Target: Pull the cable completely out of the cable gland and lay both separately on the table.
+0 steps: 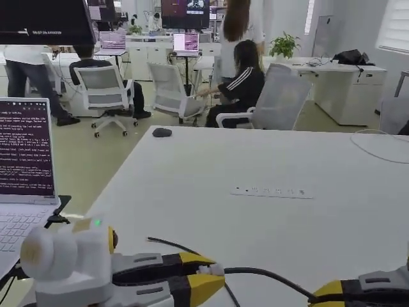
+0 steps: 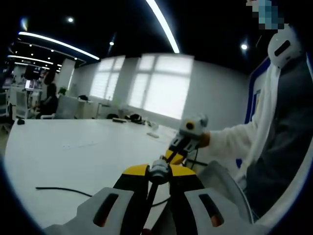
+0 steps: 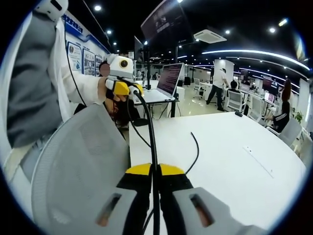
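Both claws are closed tight, our left gripper (image 2: 159, 174) on the cable gland (image 2: 157, 169) and our right gripper (image 3: 155, 172) on the cable (image 3: 152, 132), above the table (image 3: 230, 147), so we judge the pull-out is in hand and next needs a straight, steady separation.

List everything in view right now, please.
table: one, white, under everything
cable: one, black, between both grippers, loose end on table
cable gland: one, grey, in left gripper
laptop: one, white, table's left edge
mouse: one, black, table's far edge
office chairs: several, pale, beyond table
people: several, dark or white tops, background desks
plant: one, green, far desk
left gripper: one, yellow-tipped, shut on cable gland
right gripper: one, yellow-tipped, shut on cable
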A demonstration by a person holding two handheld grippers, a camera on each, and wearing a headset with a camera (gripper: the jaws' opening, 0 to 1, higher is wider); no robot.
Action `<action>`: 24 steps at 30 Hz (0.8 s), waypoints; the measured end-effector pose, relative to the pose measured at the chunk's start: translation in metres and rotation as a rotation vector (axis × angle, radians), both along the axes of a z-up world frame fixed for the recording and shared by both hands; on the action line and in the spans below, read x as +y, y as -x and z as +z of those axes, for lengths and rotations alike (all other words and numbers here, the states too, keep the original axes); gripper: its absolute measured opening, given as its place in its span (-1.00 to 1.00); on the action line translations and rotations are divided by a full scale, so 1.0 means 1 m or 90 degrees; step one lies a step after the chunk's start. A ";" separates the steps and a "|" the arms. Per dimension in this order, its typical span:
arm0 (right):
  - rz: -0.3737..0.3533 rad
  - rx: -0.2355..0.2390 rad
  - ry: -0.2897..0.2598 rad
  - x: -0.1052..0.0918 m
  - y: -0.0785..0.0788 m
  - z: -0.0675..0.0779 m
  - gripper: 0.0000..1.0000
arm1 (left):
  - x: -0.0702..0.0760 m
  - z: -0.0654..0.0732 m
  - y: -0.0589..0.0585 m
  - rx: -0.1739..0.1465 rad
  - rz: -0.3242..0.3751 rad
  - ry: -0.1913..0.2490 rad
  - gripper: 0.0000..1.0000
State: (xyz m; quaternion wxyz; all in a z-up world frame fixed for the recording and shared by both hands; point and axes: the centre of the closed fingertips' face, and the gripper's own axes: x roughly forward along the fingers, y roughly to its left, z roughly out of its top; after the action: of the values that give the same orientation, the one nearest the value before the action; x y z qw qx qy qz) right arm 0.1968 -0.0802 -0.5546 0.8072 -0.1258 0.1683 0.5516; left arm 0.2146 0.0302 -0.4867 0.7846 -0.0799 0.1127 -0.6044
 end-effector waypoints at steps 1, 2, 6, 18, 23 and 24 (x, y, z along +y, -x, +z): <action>0.000 0.002 0.002 0.000 0.000 -0.001 -0.95 | 0.000 0.000 0.000 0.001 0.000 0.001 -0.67; -0.001 0.005 0.003 -0.001 0.000 -0.003 -0.95 | -0.001 0.000 0.000 0.001 -0.001 0.000 -0.67; -0.013 0.011 0.002 -0.004 -0.001 -0.004 -0.94 | -0.001 0.000 0.000 -0.001 -0.002 -0.003 -0.67; -0.026 -0.024 0.008 0.005 -0.009 0.025 -0.67 | -0.013 0.005 -0.010 -0.005 0.012 -0.009 -0.67; -0.006 -0.072 0.001 0.021 -0.012 0.049 -0.58 | -0.023 0.005 -0.012 -0.003 0.009 -0.019 -0.67; 0.001 -0.079 0.000 0.024 -0.012 0.052 -0.59 | -0.026 0.005 -0.012 -0.006 0.006 -0.024 -0.67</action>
State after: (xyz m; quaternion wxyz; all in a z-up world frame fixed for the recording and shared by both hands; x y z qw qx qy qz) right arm 0.2091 -0.0558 -0.5028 0.8157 -0.1602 0.1180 0.5431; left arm 0.2265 0.0043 -0.4818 0.7891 -0.0628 0.1196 -0.5992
